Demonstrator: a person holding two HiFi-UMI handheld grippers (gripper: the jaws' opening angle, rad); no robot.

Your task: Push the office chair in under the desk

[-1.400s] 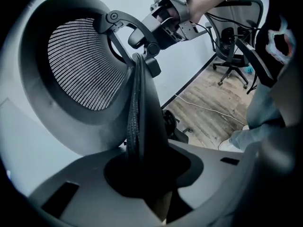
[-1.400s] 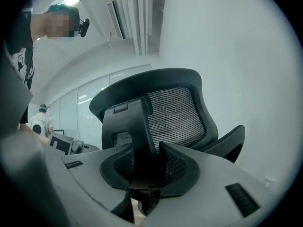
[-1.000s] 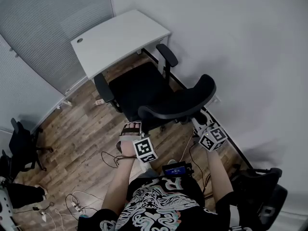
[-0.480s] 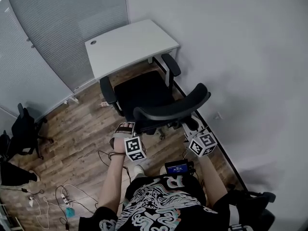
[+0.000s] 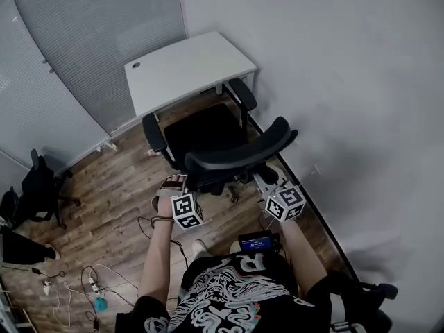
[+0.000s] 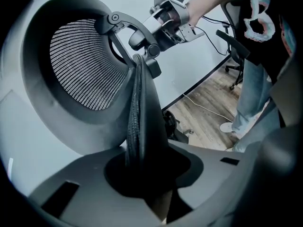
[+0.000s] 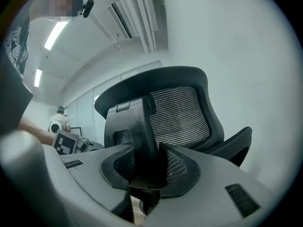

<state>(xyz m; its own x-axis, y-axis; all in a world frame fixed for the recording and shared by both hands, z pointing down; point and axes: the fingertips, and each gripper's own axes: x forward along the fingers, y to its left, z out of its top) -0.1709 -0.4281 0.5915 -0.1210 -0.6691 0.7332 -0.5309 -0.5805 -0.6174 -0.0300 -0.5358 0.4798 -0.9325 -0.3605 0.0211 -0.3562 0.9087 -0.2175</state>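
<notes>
office chair (image 5: 205,134) | left gripper (image 6: 142,171) fingers clenched on backrest (image 6: 80,65) edge | right gripper (image 7: 142,169) fingers clamp backrest frame

Brightness: the room was evenly lit, cool and greyish.
Source: ceiling strip lights (image 7: 53,36) glowed overhead in the right gripper view.
Shadows: only soft, faint ones lay on the wall (image 5: 361,116).
Distortion: strong fisheye bending and black corners marked every view.
Focus: the mesh chair back (image 6: 80,65) was sharp, while the nearest foreground was blurred.
</notes>
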